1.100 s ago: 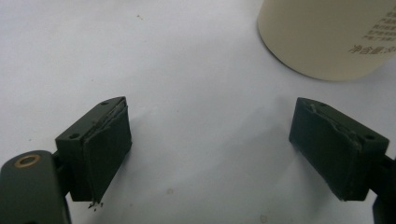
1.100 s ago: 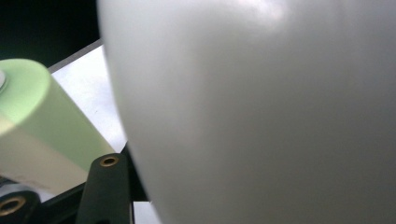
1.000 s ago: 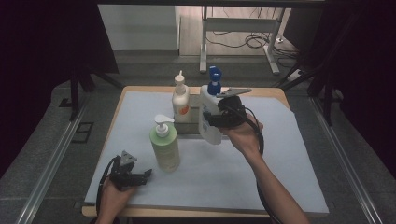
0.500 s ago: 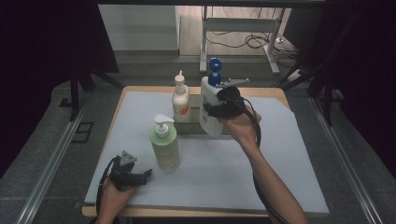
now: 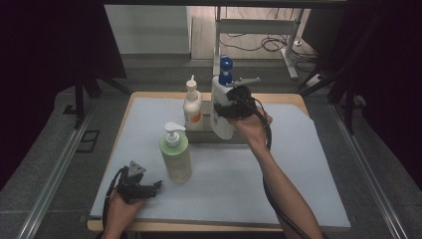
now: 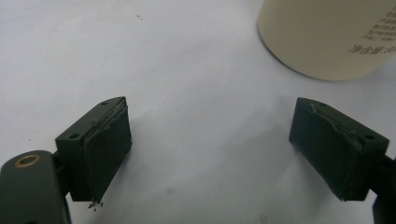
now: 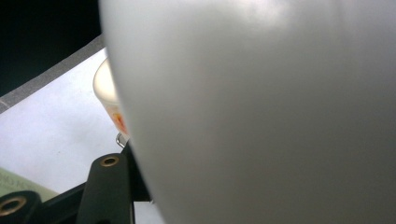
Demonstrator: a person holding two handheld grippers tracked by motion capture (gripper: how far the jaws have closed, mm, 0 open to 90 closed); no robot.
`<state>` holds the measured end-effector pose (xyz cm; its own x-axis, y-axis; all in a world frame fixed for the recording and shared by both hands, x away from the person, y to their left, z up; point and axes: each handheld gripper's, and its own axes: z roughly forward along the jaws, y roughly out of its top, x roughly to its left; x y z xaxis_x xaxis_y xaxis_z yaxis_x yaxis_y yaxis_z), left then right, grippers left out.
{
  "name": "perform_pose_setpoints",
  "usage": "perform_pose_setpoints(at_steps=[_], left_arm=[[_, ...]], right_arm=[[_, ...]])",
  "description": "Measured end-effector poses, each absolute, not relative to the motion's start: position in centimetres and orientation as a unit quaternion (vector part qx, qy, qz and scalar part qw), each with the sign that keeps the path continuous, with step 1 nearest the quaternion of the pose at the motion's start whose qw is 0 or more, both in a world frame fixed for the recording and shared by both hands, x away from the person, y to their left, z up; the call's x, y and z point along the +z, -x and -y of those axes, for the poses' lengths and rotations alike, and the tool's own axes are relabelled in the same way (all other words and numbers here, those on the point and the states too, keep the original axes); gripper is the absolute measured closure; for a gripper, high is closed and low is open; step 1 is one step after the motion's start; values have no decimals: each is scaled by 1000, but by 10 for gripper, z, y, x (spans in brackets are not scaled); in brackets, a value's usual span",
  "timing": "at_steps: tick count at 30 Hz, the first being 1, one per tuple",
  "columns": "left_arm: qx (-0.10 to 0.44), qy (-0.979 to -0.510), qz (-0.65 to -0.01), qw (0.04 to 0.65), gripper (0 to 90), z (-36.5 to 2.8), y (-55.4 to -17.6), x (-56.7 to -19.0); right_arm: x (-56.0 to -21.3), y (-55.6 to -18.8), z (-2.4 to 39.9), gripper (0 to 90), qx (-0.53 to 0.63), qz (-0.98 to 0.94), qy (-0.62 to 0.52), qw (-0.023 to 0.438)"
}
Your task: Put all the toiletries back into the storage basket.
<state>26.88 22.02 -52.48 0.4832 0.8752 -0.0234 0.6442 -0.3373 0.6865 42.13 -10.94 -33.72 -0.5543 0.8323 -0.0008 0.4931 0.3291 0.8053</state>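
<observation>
Nearest me, my left gripper [image 5: 149, 187] rests on the white mat [image 5: 298, 169] with its jaws spread wide and empty, just in front of the green pump bottle [image 5: 175, 155]. Beyond that bottle, my right gripper [image 5: 225, 110] is clamped on the big white bottle with the blue cap [image 5: 222, 102], beside the small cream pump bottle [image 5: 192, 105]. I judge I'm mid-carry; next comes an upright set-down clear of the cream bottle before I let go.

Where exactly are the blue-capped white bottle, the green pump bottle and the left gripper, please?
blue-capped white bottle [image 5: 221, 122]: high view, lower body.
green pump bottle [image 5: 176, 158]: high view, middle of body.
left gripper [image 5: 155, 186]: high view, between its fingertips.
</observation>
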Motion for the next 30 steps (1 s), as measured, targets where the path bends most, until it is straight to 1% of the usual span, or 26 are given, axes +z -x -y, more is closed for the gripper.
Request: perform_pose_setpoints(at_steps=[18,30], left_arm=[[179,-798,-476,324,127,-220,-269,-525],[179,-798,-476,324,126,-220,-269,-525]], right_arm=[[-339,-446,93,413,399,-779,-430,222],[-352,-462,89,413,396,-773,-442,225]])
